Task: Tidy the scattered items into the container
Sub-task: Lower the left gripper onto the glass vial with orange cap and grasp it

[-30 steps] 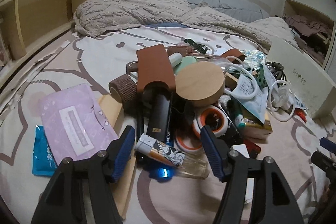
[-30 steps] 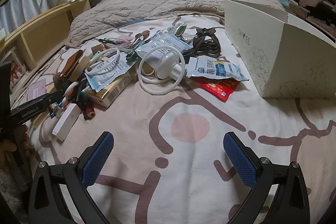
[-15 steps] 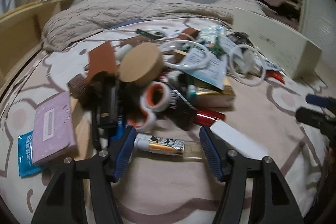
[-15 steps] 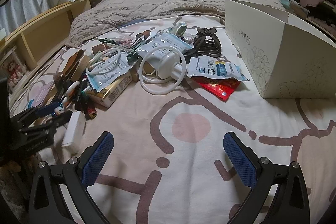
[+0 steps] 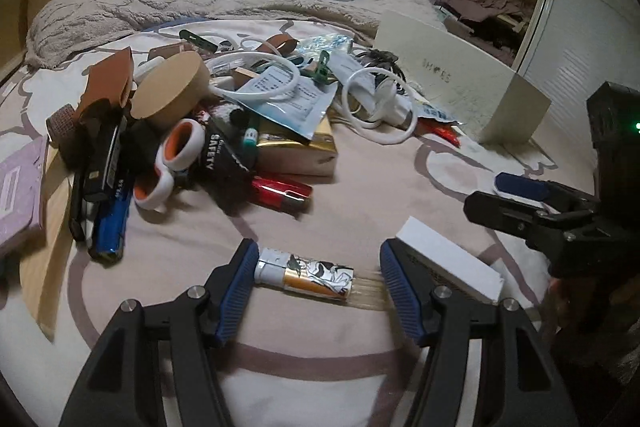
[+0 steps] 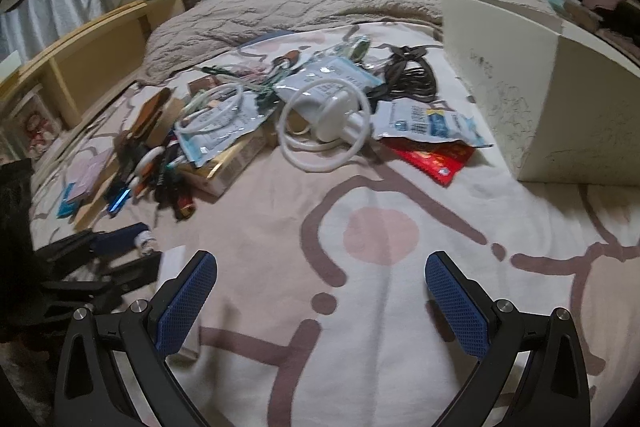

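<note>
The left gripper (image 5: 318,277) jaws pinch the small printed bottle (image 5: 306,275) endwise between them; likely light, rigid, slippery; right gripper (image 6: 320,301) jaws spread, empty.

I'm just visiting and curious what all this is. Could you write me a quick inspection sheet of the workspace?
Surface: bed sheet with brown line pattern and a pink spot.
Job's things: small printed bottle held lengthwise in the left gripper; cream box stands on the bed, at the right in the right wrist view.
Clutter: a pile including round wooden lid, tape rolls, gold box, red packet.
Grippers: left shut on the bottle; right gripper open, empty.
Cables: white coiled cord, black cord bundle.
Surroundings: rumpled blanket, wooden shelf.
</note>
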{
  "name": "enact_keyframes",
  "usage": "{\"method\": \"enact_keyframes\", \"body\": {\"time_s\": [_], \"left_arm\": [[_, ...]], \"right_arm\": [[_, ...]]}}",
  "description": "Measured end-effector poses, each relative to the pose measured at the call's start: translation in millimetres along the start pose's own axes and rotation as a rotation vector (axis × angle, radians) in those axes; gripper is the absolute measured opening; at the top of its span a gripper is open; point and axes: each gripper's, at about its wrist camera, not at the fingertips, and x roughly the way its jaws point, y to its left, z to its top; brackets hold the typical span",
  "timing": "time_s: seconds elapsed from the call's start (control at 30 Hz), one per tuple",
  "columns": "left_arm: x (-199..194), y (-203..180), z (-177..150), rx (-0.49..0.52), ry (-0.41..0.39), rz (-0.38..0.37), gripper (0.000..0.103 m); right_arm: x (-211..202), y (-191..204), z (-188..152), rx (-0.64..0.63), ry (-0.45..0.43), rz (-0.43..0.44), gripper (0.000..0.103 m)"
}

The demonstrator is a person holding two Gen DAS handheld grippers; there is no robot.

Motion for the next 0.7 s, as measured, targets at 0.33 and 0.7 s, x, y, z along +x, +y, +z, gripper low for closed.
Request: {"method": "enact_keyframes", "body": {"time_s": [0.33,0.7], "left_arm": [[-13,12,-3,-0.027,-0.012,-0.007,0.084],[-15,3,-15,0.047,-0.007,-0.002,0.099]], "right_arm": [[-17,24,-8,-0.239,0.088,0.189,0.103],[-1,45,-26,-0.36,0.153,0.137,0.103]]}}
